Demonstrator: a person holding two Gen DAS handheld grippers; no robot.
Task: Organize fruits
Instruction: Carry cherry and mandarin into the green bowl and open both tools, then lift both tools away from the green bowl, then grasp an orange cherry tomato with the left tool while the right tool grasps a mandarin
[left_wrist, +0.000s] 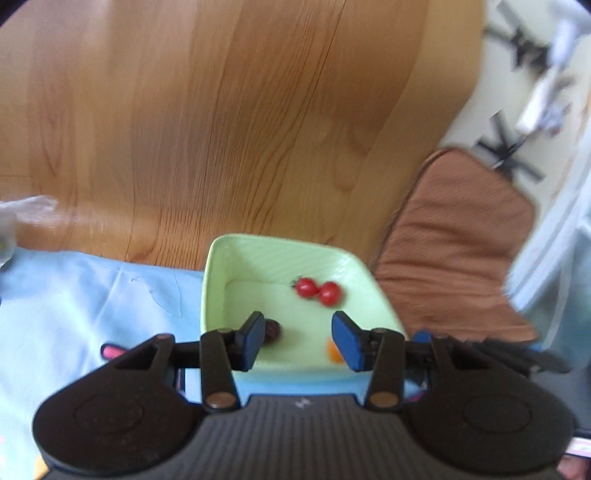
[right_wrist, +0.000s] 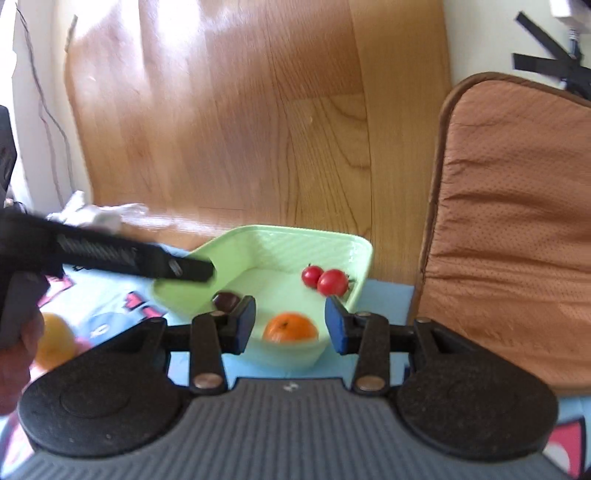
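Note:
A pale green square dish (left_wrist: 214, 280) (right_wrist: 266, 236) sits on a light blue cloth. In it lie two red cherry tomatoes (left_wrist: 318, 290) (right_wrist: 325, 279), a dark brown fruit (left_wrist: 272, 330) (right_wrist: 225, 301) and an orange (right_wrist: 291, 326), whose edge shows in the left wrist view (left_wrist: 334, 352). My left gripper (left_wrist: 298, 341) is open and empty above the dish's near side. My right gripper (right_wrist: 290, 323) is open and empty, with the orange between and beyond its fingers. The left gripper's body (right_wrist: 110, 254) reaches over the dish's left rim in the right wrist view.
A yellow fruit (right_wrist: 55, 343) lies on the cloth (left_wrist: 92, 295) at the left, near the hand. A brown chair cushion (right_wrist: 517, 229) (left_wrist: 454, 251) stands right of the dish. Wooden floor (left_wrist: 221, 110) lies beyond. Crumpled white plastic (right_wrist: 92, 214) lies at the cloth's far left.

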